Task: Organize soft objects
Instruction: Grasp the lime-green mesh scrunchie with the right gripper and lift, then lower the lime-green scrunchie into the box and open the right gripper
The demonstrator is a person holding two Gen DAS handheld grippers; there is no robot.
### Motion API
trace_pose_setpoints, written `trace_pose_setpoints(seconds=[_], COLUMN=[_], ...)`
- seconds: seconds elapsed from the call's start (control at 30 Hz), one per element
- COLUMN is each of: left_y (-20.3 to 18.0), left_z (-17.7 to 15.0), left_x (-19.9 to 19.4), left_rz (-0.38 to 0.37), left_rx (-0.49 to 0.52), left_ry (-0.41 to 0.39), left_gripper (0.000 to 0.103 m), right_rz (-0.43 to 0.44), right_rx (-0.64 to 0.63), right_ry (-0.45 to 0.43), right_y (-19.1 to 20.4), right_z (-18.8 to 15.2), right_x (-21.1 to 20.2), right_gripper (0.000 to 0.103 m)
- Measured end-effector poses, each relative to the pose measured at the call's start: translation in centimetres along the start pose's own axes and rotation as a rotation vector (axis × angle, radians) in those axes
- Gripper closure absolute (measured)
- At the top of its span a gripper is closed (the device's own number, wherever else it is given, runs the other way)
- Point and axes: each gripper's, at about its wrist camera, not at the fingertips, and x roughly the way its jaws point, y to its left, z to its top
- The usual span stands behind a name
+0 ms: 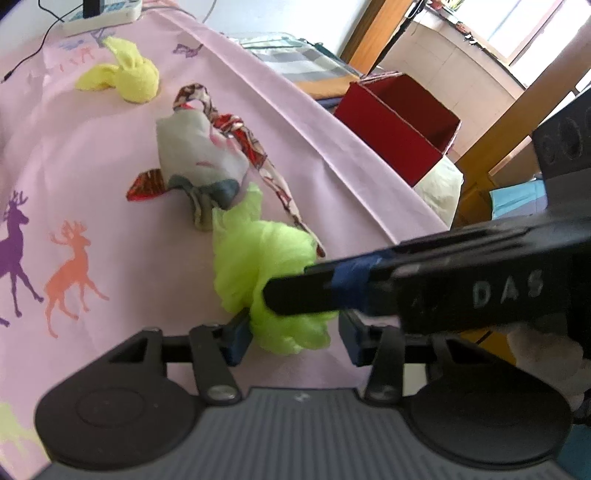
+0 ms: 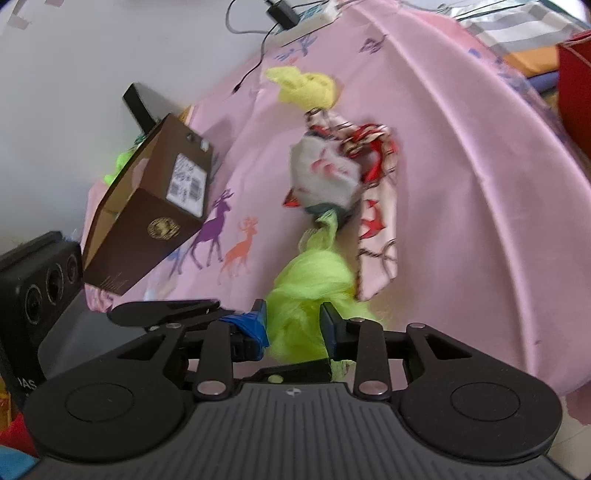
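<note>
A lime green soft cloth (image 1: 258, 266) lies on the pink deer-print tablecloth (image 1: 110, 177), between the fingers of both grippers. My left gripper (image 1: 291, 334) is open around its near end. My right gripper (image 2: 293, 326) is shut on the same green cloth (image 2: 310, 291); its finger (image 1: 332, 288) crosses the left wrist view from the right. Beyond the green cloth lie a grey-and-red patterned cloth bundle (image 1: 199, 151) and a yellow cloth (image 1: 129, 75); both show in the right wrist view, the bundle (image 2: 328, 173) and the yellow cloth (image 2: 306, 88).
A red open box (image 1: 399, 125) stands off the table's right edge. A brown cardboard box (image 2: 147, 210) stands on the table at the left. A white power strip (image 1: 103, 18) with cables lies at the far edge.
</note>
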Motion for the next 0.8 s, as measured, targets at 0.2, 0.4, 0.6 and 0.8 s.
trace_pose_setpoints(seconds=[0.2, 0.4, 0.6, 0.8], left_y=[1.0, 3.3, 5.7, 8.3], left_z=[-0.6, -1.2, -1.0, -0.1], left_x=[-3.1, -7.7, -11.9, -15.5], left_rz=[0.062, 0.128, 0.208, 0.268], left_rx=[0.013, -0.021, -0.045, -0.05], left_ry=[-0.065, -0.158, -0.257, -0.345], left_gripper=[0.056, 0.057, 0.057, 0.057], right_rz=[0.03, 0.101, 0.155, 0.199], right_rx=[-0.11, -0.189, -0.28, -0.357], right_ry=[0.012, -0.012, -0.055, -0.116], right_y=[2.8, 6.6, 11.0, 15.3], right_z=[0.4, 1.5, 3.1, 5.1], right_x=[0.9, 1.9, 3.0, 4.2], right_gripper=[0.089, 0.089, 0.089, 0.089])
